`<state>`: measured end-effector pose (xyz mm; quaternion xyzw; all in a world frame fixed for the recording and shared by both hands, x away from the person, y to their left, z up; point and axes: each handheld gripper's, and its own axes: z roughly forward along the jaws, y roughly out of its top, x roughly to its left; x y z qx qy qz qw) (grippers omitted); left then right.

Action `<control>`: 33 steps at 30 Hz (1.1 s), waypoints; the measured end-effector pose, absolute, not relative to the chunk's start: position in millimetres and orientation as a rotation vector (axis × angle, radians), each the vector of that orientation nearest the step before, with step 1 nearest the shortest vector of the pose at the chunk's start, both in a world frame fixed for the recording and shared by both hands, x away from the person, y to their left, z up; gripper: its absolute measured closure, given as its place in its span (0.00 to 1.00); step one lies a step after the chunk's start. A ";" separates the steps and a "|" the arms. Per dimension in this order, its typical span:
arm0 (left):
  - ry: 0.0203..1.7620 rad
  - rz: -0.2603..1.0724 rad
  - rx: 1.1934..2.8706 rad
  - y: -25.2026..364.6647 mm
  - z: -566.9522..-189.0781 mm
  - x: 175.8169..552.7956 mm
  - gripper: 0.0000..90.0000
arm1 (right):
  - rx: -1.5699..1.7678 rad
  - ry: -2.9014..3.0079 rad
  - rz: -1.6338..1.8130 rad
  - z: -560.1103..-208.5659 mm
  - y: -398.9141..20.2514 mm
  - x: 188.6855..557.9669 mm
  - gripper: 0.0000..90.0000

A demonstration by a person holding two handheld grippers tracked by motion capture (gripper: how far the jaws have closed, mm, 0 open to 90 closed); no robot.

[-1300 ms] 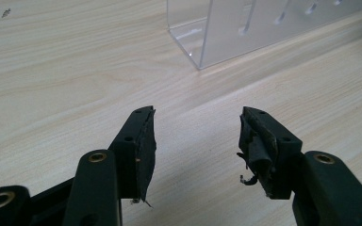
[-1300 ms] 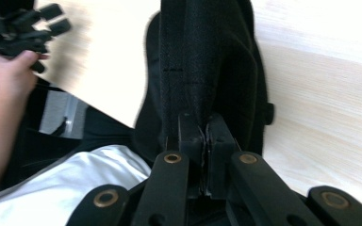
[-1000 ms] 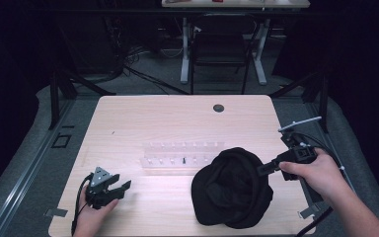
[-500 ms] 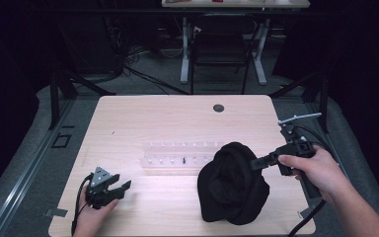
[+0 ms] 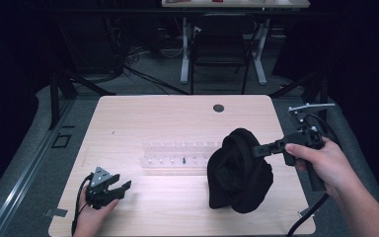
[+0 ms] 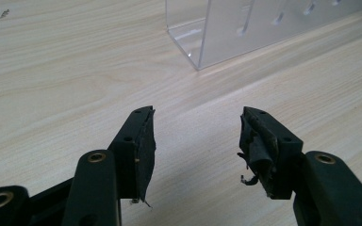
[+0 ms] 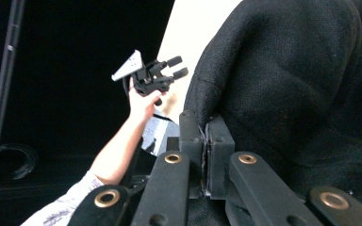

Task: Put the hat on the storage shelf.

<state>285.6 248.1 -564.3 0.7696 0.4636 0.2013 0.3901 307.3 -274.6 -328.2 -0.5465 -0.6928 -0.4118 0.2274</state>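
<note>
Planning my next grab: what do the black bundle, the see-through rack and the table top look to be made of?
Black bundle: matte woven cloth, weave visible in the right gripper view, sagging in folds. See-through rack: clear rigid plastic, likely acrylic, glossy with sharp edges and drilled holes. Table top: pale wood grain, possibly laminate, smooth satin.

The counter (image 5: pixel 177 118) is pale wood with a fine straight grain. A clear, colourless plastic rack (image 5: pixel 177 153) lies on it. The cloth (image 5: pixel 239 173) is plain black — a coarse weave, no pattern. Both grippers are black: the left gripper (image 5: pixel 121 187) carries a grey plate, and the right gripper (image 7: pixel 206 141) shows brass-coloured rivets. The floor (image 5: pixel 24 163) is grey.
</note>
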 end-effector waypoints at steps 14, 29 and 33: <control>1.172 0.514 1.962 247.6 -564.3 285.9 0.51 | -1.501 -1.850 -1.238 -311.3 -274.3 324.1 0.98; 1.168 0.510 1.966 247.4 -564.1 286.1 0.51 | -1.505 -1.850 -1.270 -298.7 -255.4 348.3 0.98; 1.166 0.512 1.967 247.8 -563.7 286.1 0.51 | -1.499 -1.847 -1.274 -298.5 -246.5 356.5 0.98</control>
